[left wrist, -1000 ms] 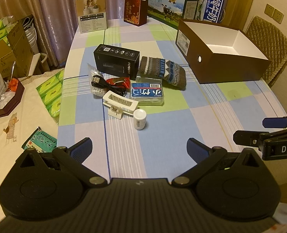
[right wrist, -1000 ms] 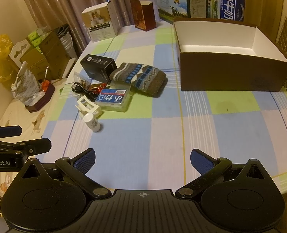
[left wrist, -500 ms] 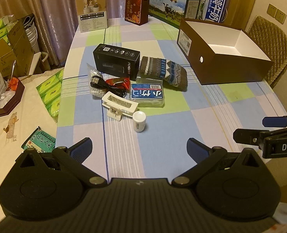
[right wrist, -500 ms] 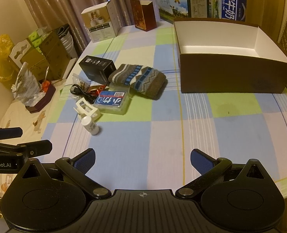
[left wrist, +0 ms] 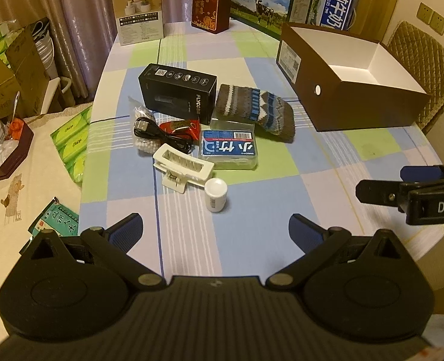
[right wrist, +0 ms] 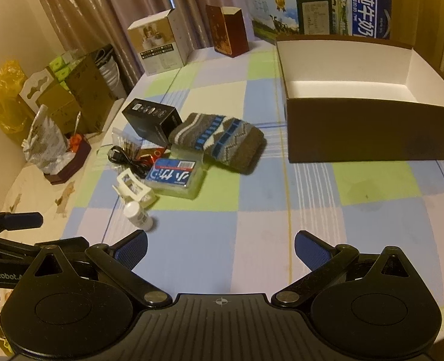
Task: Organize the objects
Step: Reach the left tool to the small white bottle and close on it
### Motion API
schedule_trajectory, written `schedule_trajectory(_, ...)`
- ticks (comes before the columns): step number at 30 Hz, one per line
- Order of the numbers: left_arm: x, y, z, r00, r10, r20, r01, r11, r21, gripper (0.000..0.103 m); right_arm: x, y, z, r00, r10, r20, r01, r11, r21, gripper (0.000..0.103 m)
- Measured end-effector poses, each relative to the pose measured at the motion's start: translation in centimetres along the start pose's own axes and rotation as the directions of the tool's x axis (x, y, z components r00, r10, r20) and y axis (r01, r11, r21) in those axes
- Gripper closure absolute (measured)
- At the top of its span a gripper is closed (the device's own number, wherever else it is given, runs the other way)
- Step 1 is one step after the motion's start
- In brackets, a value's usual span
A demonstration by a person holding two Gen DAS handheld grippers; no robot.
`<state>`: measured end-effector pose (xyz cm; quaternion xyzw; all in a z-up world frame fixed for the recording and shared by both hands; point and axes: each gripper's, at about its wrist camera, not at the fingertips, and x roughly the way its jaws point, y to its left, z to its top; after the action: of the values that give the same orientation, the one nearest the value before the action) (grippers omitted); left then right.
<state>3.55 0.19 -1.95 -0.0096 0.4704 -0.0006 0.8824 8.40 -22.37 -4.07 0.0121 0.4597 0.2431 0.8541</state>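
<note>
A cluster of small items lies on the checked tablecloth: a white bottle, a white hair clip, a blue-labelled clear case, a knitted sock, a black box and a black cable. An empty brown box with a white inside stands at the right. My left gripper is open, just short of the bottle. My right gripper is open over bare cloth, with the bottle to its left and the brown box ahead on the right.
Cartons stand along the table's far edge: a white box, a red box and milk cartons. A chair sits behind the brown box. Left of the table are green tissue packs and cardboard boxes.
The left gripper has moved forward, toward the white bottle and the cluster. The right gripper has shifted only slightly. Both stay open.
</note>
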Motion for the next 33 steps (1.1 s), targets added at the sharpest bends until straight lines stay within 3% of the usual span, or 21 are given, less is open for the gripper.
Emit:
schedule_trajectory(5,1.7,0.1,0.5,1.000,0.012,-0.001,-0.012,1.000,0.002,0.002,1.4,-0.3,0.8,1.000,0.007,0.015,-0.007,1.000,-0.009,0.002)
schedule_trajectory(17,5.9,0.2,1.4,1.000,0.002,-0.002,-0.002,1.000,0.008,0.017,4.6,-1.7,2.0,1.000,0.008,0.019,-0.008,1.000,0.013,0.002)
schedule_trajectory(24,8.2,0.1,1.4,1.000,-0.027,-0.003,0.027,1.000,0.015,0.033,5.5,-2.6,2.3,1.000,-0.005,0.021,0.005,1.000,0.019,0.002)
schedule_trajectory(33,10.7,-0.1,1.3,0.998,-0.059,-0.017,0.060,0.998,0.025,0.063,6.1,-3.9,2.5,1.000,-0.020,0.013,0.019,0.999,0.031,0.002)
